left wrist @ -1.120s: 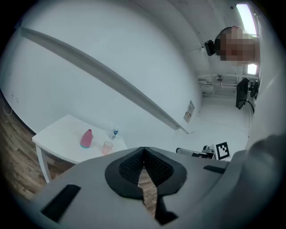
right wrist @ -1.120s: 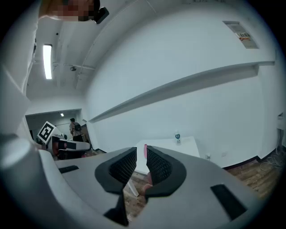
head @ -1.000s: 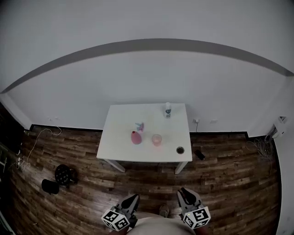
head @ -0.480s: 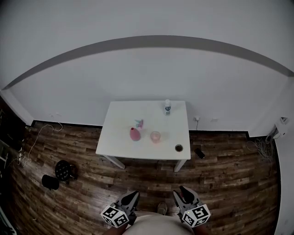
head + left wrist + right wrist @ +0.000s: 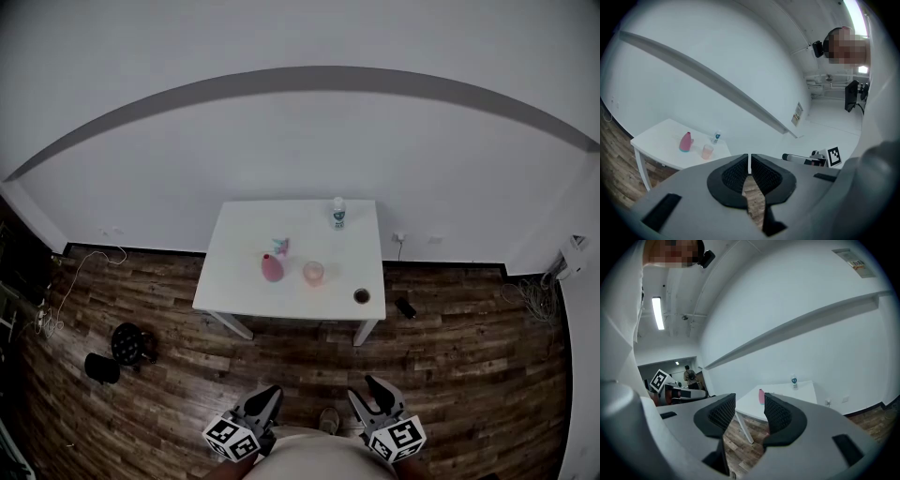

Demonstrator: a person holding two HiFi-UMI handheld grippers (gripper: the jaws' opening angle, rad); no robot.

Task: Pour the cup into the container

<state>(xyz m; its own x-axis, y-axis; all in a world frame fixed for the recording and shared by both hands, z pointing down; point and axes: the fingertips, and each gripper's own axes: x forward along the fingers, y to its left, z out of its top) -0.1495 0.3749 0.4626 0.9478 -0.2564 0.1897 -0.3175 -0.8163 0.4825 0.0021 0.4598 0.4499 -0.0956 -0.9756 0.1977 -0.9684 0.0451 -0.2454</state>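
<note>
Far ahead stands a white table [image 5: 234,281]. On it are a pink bottle-shaped container [image 5: 271,268] and, just to its right, a translucent pink cup [image 5: 313,273]. Both also show small in the left gripper view, container [image 5: 685,142] and cup [image 5: 707,151]. My left gripper [image 5: 272,394] hangs low by my body, well short of the table, its jaws shut with nothing between them [image 5: 749,164]. My right gripper [image 5: 372,384] is beside it, its pads a little apart and empty [image 5: 749,406]. Through that gap I see the container [image 5: 761,396].
A clear water bottle [image 5: 338,213] stands at the table's back edge, a small dark round thing [image 5: 362,296] at its front right corner, a small blue-pink item [image 5: 279,246] behind the container. Black objects [image 5: 128,343] lie on the wood floor at left.
In the head view the table has slid slightly upward and looks a bit smaller. Both grippers stay at the bottom edge, jaws unchanged.
</note>
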